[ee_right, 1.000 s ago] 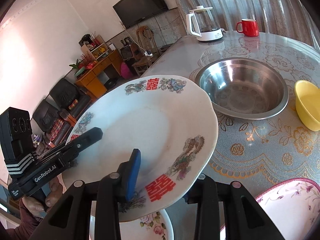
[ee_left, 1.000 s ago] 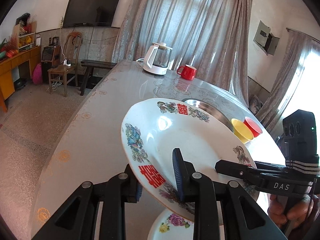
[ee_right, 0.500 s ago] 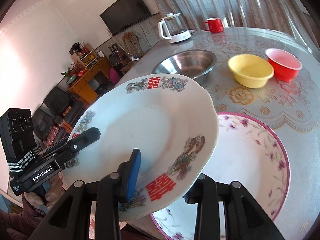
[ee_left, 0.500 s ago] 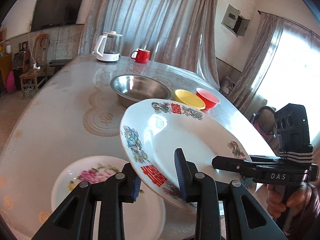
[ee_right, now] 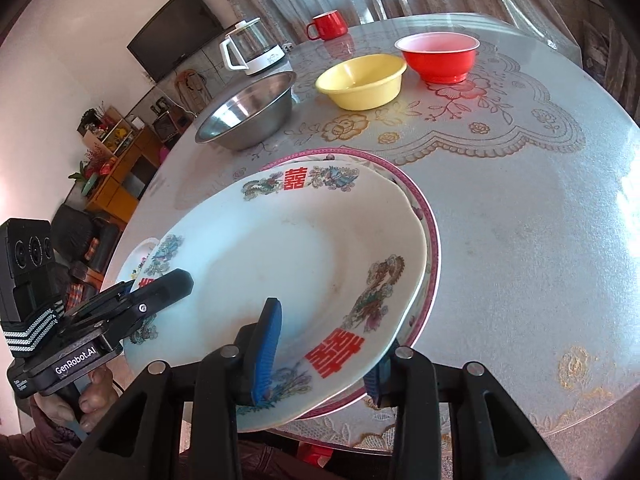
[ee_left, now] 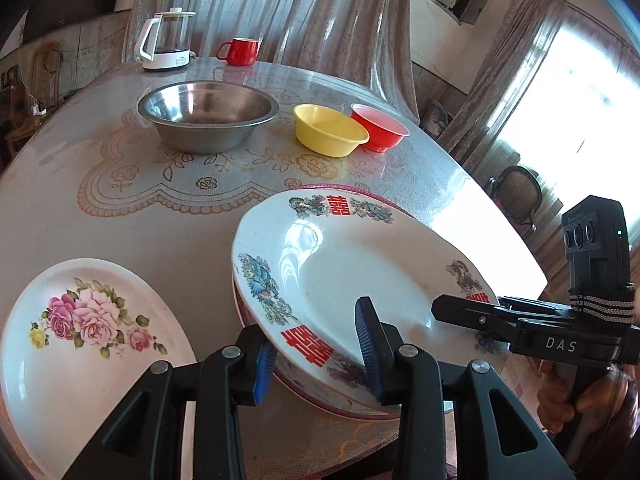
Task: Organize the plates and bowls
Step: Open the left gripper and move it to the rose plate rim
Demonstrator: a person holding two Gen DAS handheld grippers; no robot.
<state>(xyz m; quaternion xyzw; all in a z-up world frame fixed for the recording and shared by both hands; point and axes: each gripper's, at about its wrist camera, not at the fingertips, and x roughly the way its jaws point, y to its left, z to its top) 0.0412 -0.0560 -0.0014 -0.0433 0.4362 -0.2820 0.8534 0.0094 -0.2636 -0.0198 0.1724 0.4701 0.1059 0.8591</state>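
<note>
Grippers both clamped on one white plate [ee_left: 360,264] with red double-happiness marks. Left gripper [ee_left: 316,354] pinches the near rim: one blue pad [ee_left: 366,340] on the upper face, the other under the edge. Right gripper [ee_right: 320,354] grips the rim at the opposite side the same way, one pad [ee_right: 268,344] on top, the other beneath. In the left view the right gripper's black finger lies across the plate's right edge; in the right view the left gripper comes in from the left.

Plate is tilted, sitting over a pink-rimmed plate [ee_right: 430,240] directly under it on the table [ee_right: 520,220]; whether the two touch cannot be told. Only the pink rim shows past the far and right edges.

Left of the left gripper, a rose plate [ee_left: 80,332] lies flat on the table, just beside the held plate.

Farther out, ahead of both grippers: steel bowl [ee_left: 208,116], then yellow bowl [ee_left: 328,130] and red bowl [ee_left: 380,128] to its right, the last two touching or nearly so. Beyond them, a kettle [ee_left: 166,40] and red mug [ee_left: 240,51] near the far table edge, curtains [ee_left: 320,20] behind.
</note>
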